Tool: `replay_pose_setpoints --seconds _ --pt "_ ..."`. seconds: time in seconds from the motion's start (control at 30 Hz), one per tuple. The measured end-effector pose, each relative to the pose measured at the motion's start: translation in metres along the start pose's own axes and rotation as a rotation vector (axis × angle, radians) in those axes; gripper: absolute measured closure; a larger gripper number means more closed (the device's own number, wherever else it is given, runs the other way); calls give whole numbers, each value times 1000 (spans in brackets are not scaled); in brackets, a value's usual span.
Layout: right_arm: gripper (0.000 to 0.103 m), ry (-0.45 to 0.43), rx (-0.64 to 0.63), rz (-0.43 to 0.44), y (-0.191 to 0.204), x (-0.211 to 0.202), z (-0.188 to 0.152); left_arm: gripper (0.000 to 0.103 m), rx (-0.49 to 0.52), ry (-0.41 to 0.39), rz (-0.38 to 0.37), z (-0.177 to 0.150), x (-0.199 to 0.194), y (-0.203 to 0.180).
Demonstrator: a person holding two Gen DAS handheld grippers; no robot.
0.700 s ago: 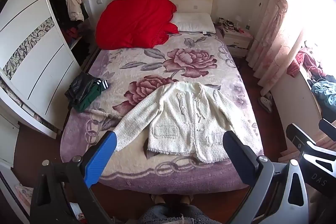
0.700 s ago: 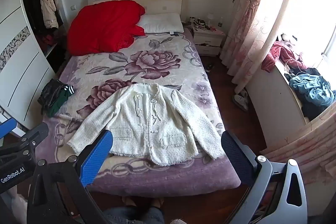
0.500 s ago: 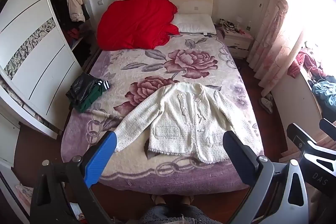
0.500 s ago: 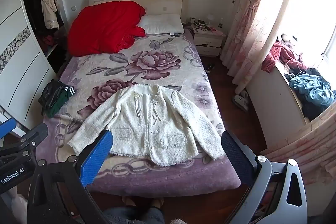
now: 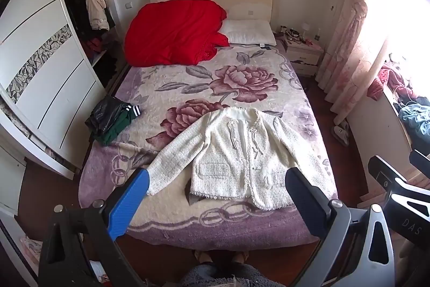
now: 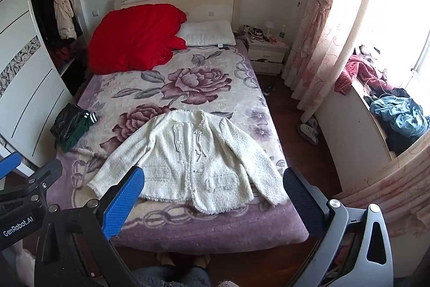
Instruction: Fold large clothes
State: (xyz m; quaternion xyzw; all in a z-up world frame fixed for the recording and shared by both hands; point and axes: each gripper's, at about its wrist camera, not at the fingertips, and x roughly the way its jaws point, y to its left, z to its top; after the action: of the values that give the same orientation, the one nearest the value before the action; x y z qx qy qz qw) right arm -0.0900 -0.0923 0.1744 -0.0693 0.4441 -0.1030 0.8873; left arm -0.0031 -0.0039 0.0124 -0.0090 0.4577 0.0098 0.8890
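One white jacket (image 5: 242,158) spread flat at lower centre on one floral bed (image 5: 215,88), beyond and between my two grippers, left gripper (image 5: 215,192) and right gripper (image 6: 213,190) both fully spread, gripping nothing, one red quilt (image 5: 174,31) upper centre, one dark clothes pile (image 5: 110,121) left.

- A cream-white knit cardigan (image 5: 242,155) lies flat and face up on the flowered bedspread (image 5: 188,77), on the half of the bed nearer the foot.
- Its collar points toward the headboard and its fringed hem toward the foot edge.
- The front is closed, with thin ties hanging down beside the placket and a patch pocket low on each side.
- Both sleeves are spread outward and down, one cuff reaching toward the bed's left side in the pictures, the other lying near the right edge.
- It is unfolded, and nothing rests on it.
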Motion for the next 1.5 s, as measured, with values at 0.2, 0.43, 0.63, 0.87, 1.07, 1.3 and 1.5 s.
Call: replay_pose_setpoints --seconds 0.2,0.43,0.63,0.87,1.07,1.3,1.5 --pt "0 0 -1 2 1 1 -1 0 1 -5 -2 0 -1 1" --pt "0 -4 0 2 1 1 -4 0 0 -9 -2 2 -3 1" --pt "0 -5 -1 4 -4 -3 -4 0 -1 -10 0 1 -4 0" --pt "0 -8 -3 6 -1 -13 3 0 -1 -12 0 1 -4 -1" --pt "0 -17 -5 12 3 -20 11 0 -8 -21 1 3 -9 -2" --pt "0 -20 -4 19 4 -22 14 0 -10 -31 0 4 -12 -1" --pt "0 -25 -8 19 7 -24 12 0 -10 -32 0 4 -13 -1"
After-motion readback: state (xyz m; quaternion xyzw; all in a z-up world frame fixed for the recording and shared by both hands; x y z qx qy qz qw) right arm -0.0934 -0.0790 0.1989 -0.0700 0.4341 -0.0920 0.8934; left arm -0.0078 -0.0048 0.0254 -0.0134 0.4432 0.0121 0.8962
